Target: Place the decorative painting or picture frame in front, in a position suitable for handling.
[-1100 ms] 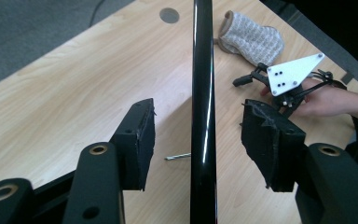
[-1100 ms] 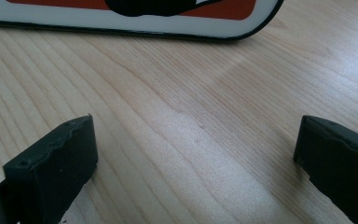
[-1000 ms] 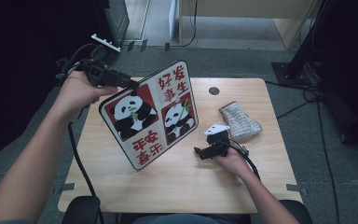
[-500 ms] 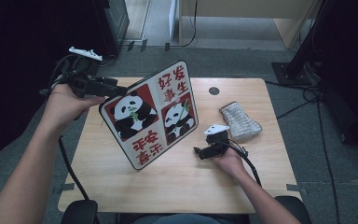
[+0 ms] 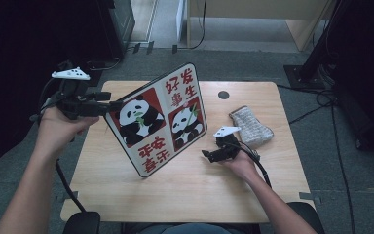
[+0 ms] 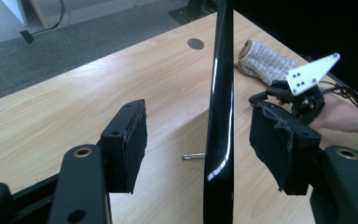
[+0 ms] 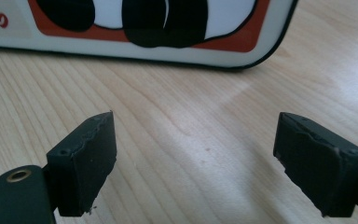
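A panda sign board (image 5: 156, 117) with red characters stands tilted on the wooden table (image 5: 190, 195). My left gripper (image 5: 109, 102) is at the board's left edge. In the left gripper view the board's black edge (image 6: 219, 116) runs between the jaws of the left gripper (image 6: 198, 119) with a gap on each side; they have just been opening. My right gripper (image 5: 208, 155) rests low on the table, right of the board. In the right gripper view the right gripper (image 7: 193, 135) faces the board's lower edge (image 7: 144, 28); its jaws have just been closing with nothing between them.
A grey knitted cloth (image 5: 251, 126) lies at the table's right side, behind the right hand. A round cable hole (image 5: 223, 95) sits near the far edge. A small metal peg (image 6: 193, 156) pokes out at the board's foot. Cables trail on the floor to the right.
My left hand has drawn the gripper leftward and nearer along the board's left edge, and lower. The board stands as before. The right hand has stayed in place.
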